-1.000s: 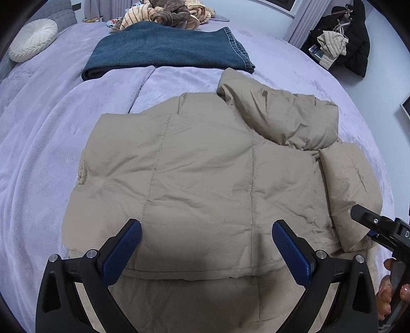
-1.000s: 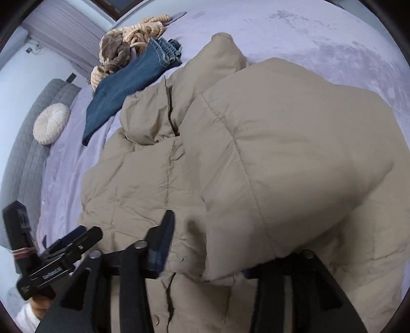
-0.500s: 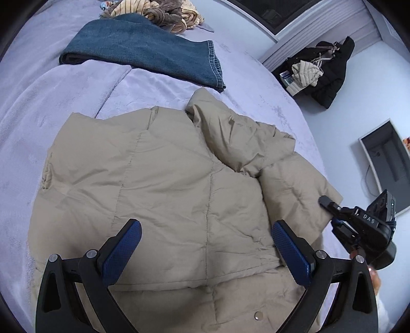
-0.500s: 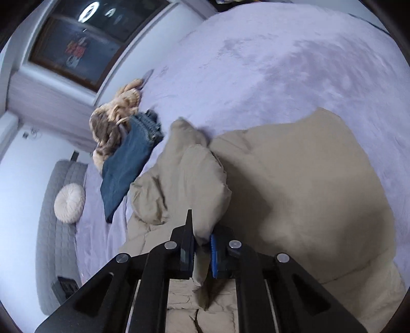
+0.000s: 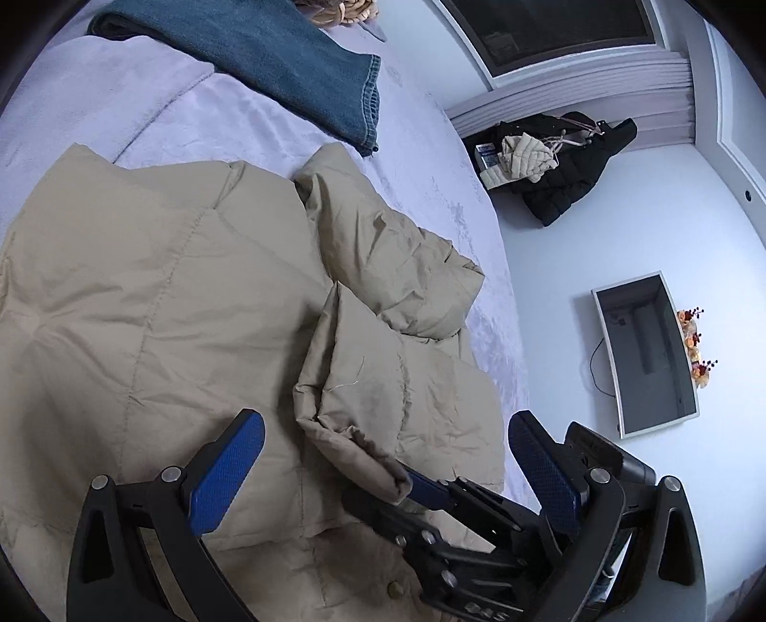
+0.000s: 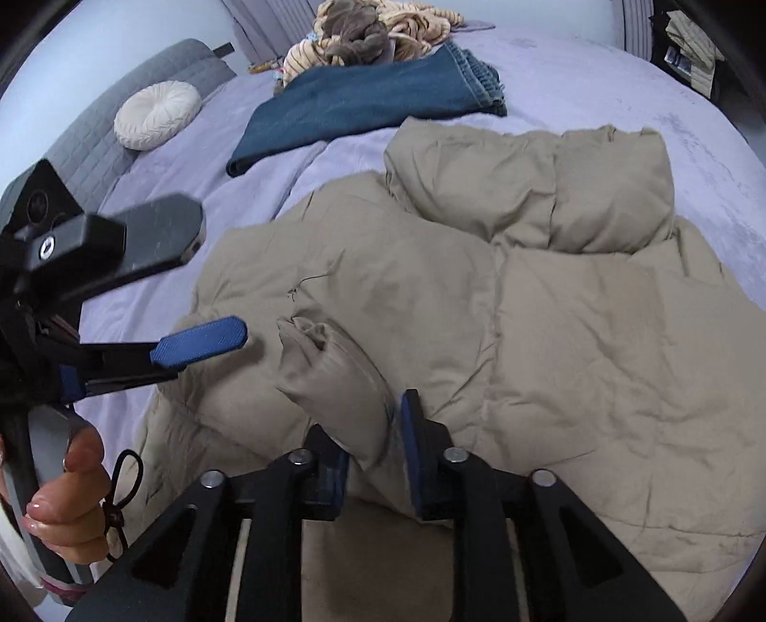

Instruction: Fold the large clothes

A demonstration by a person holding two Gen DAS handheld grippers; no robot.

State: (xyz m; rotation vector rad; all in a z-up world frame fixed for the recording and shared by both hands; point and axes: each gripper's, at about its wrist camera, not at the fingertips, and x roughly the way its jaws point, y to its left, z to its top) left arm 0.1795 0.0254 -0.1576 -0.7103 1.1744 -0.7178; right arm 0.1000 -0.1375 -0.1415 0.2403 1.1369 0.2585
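Observation:
A beige puffer jacket (image 5: 158, 296) lies spread on the lilac bed, its hood (image 5: 392, 258) bunched at the far side; it also shows in the right wrist view (image 6: 574, 344). The right sleeve (image 5: 402, 397) is folded over onto the body. My right gripper (image 6: 373, 430) is shut on the sleeve cuff (image 6: 330, 373), and it shows in the left wrist view (image 5: 421, 483) holding the cuff. My left gripper (image 5: 388, 459) is open and empty, hovering over the jacket beside the cuff; one of its blue fingers (image 6: 201, 342) shows in the right wrist view.
Folded blue jeans (image 6: 373, 100) lie further up the bed, with a heap of striped clothes (image 6: 373, 33) behind them. A round white cushion (image 6: 158, 112) rests by the grey headboard. Past the bed's right edge are a dark coat (image 5: 565, 167) and a wall screen (image 5: 646, 354).
My right gripper has carried the sleeve cuff inward over the jacket body, so the sleeve now lies folded across it. My left gripper has swung right toward the cuff and stayed open.

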